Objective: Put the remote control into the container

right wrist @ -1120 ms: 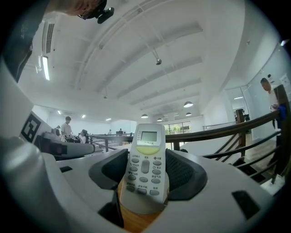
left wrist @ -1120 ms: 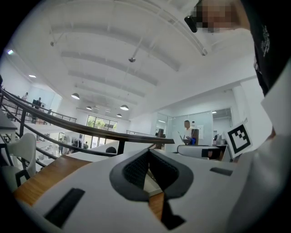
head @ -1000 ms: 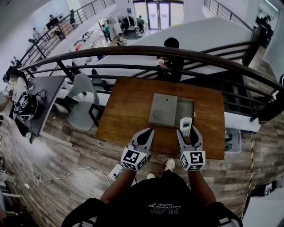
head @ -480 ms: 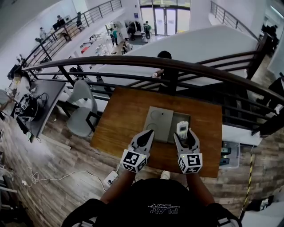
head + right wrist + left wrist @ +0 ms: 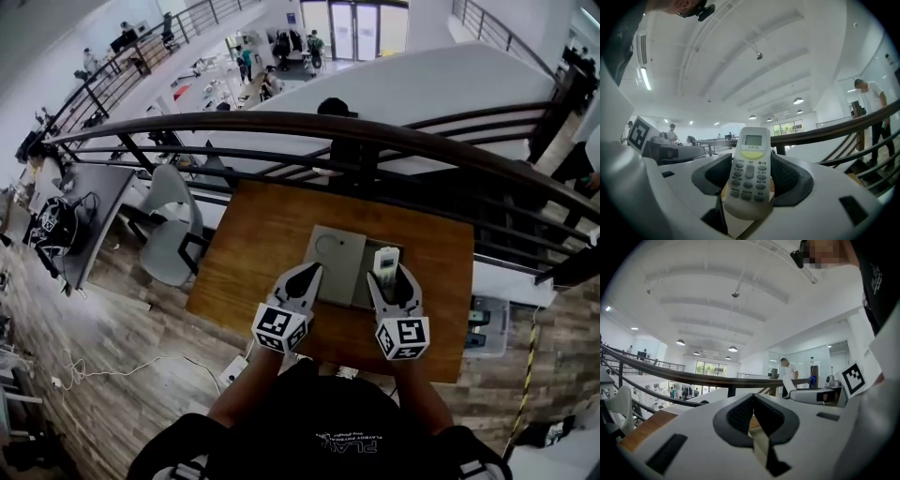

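Note:
A white remote control [image 5: 385, 262] with a small screen and grey buttons [image 5: 749, 169] stands tilted up between the jaws of my right gripper [image 5: 391, 278], which is shut on it [image 5: 749, 165]. It hangs over the open right part of a grey container [image 5: 367, 291] on the wooden table [image 5: 253, 234]. The container's flat grey lid [image 5: 335, 255] covers its left part. My left gripper [image 5: 303, 278] hovers at the lid's near left edge. Its jaws are pressed together with nothing between them [image 5: 752, 401].
A dark metal railing [image 5: 375, 131] runs right behind the table's far edge, with a drop to a lower floor beyond. A grey chair [image 5: 173, 234] and a dark desk [image 5: 70, 216] stand to the left. A grey bin [image 5: 480, 323] sits on the floor at the right.
Both grippers have moved forward over the table. The remote in the right gripper went from the container's near edge to above its open part.

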